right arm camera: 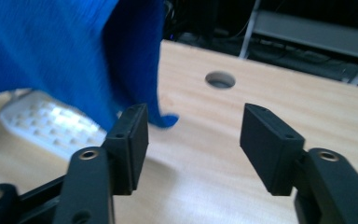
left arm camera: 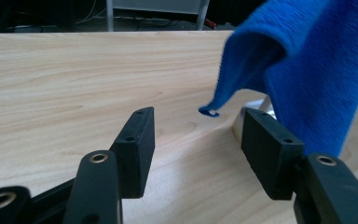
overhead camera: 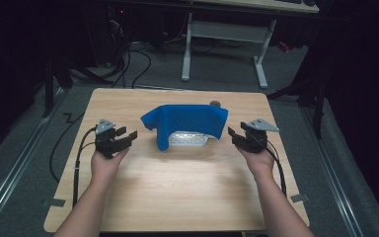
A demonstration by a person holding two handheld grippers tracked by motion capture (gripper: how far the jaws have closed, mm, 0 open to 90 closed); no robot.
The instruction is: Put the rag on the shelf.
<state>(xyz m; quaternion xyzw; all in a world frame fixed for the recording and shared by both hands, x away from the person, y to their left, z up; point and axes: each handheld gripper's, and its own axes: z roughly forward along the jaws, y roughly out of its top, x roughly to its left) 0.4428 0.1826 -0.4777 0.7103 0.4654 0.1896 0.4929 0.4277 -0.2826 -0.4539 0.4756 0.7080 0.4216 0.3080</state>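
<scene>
The blue cloth [overhead camera: 187, 121] lies draped over a clear plastic container [overhead camera: 190, 139] near the middle of the wooden table [overhead camera: 177, 182], toward its far half, and we see one corner hanging down to the tabletop on the left side. Under the cloth's lower edge the ribbed clear container peeks out. In the left gripper view the cloth [left arm camera: 307, 70] hangs just ahead and to the right of our jaws, its tip near the wood. In the right gripper view it [right arm camera: 60, 51] hangs ahead on the left, with the container [right arm camera: 51, 123] beneath it.

Our left gripper [overhead camera: 126, 136] sits just left of the cloth, jaws spread apart with nothing between them. Our right gripper [overhead camera: 235, 136] sits just right of it, jaws likewise apart and empty. A round hole [right arm camera: 220, 79] in the table lies beyond the right gripper.
</scene>
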